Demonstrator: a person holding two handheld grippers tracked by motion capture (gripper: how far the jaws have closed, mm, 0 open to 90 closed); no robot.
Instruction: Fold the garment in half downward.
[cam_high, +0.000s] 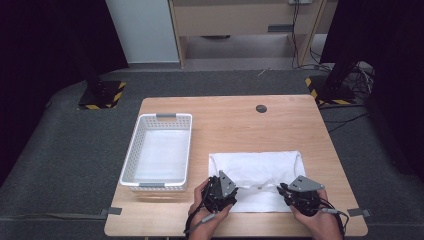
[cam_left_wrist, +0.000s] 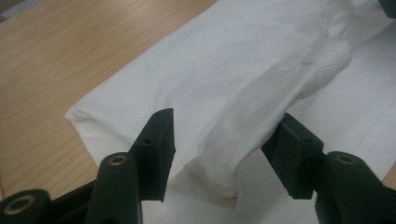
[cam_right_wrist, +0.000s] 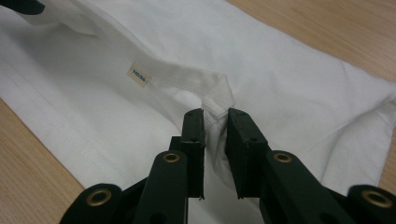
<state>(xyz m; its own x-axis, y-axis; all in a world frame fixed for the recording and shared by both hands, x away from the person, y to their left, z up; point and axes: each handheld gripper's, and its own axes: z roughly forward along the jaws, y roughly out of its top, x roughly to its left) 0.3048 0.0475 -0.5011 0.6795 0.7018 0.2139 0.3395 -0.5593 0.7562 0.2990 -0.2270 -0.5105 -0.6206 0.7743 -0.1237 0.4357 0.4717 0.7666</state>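
Note:
A white garment lies folded flat on the near right part of the wooden table. My left gripper is at the garment's near left edge; in the left gripper view its jaws stand open around a raised fold of the cloth, with the pads not pressing on it. At the near right edge, my right gripper has its jaws nearly together on the lifted neckline hem. A small size label shows on that hem.
A white plastic basket with nothing in it stands on the left half of the table. A small black round cap sits near the far edge. Bare wood lies beyond the garment. Grey carpet surrounds the table.

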